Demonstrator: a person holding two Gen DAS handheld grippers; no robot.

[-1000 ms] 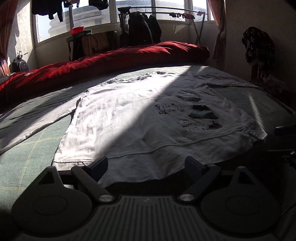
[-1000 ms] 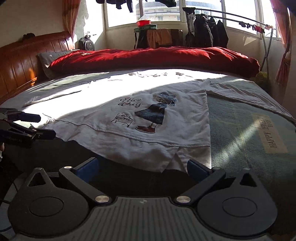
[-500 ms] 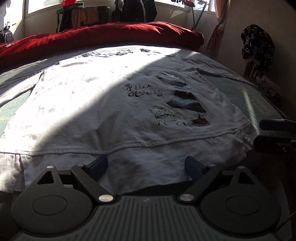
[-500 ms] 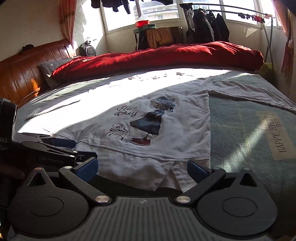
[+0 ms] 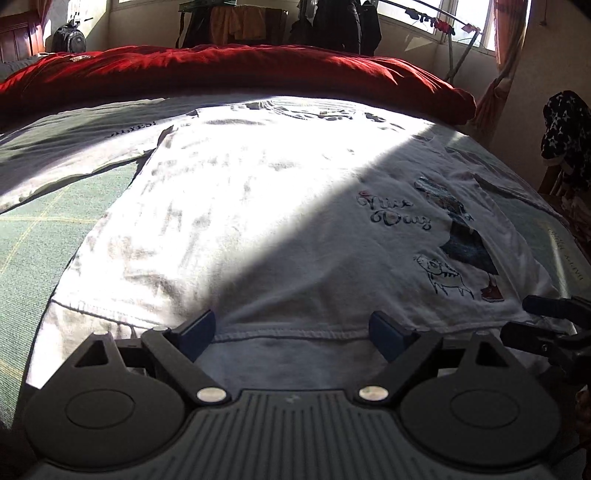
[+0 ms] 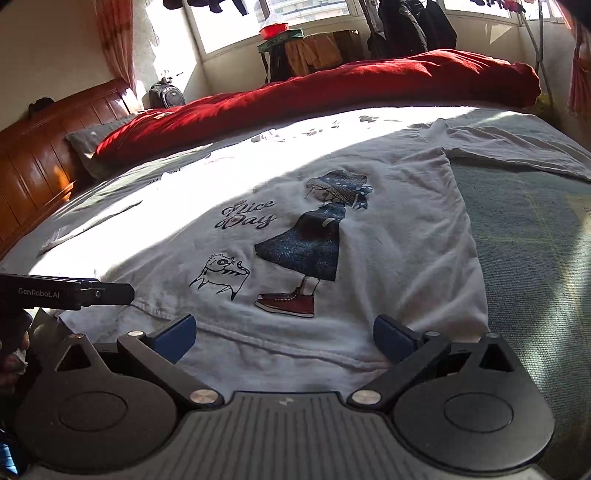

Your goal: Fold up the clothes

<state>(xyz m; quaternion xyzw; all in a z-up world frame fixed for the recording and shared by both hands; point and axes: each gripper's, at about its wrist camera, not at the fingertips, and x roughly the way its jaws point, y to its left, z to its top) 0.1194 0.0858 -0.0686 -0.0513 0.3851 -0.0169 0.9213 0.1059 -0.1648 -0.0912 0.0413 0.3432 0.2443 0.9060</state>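
Observation:
A white T-shirt lies flat, front up, on the bed, with a "Nice Day" girl-and-cat print. My left gripper is open low over the shirt's near hem, left of the print, and the hem seam runs between its blue pads. My right gripper is open too, over the hem just below the printed red shoe. Each gripper shows in the other's view: the right gripper at the right edge, the left gripper at the left edge. Neither holds cloth.
A rolled red duvet lies across the far side of the bed. The green bedspread flanks the shirt, and another pale garment lies beyond it. A wooden headboard stands left. A drying rack and hanging clothes fill the window wall.
Both grippers have come forward and down to the shirt's near hem, which now lies between their fingers. The left one has also shifted left along the hem. Both stay open.

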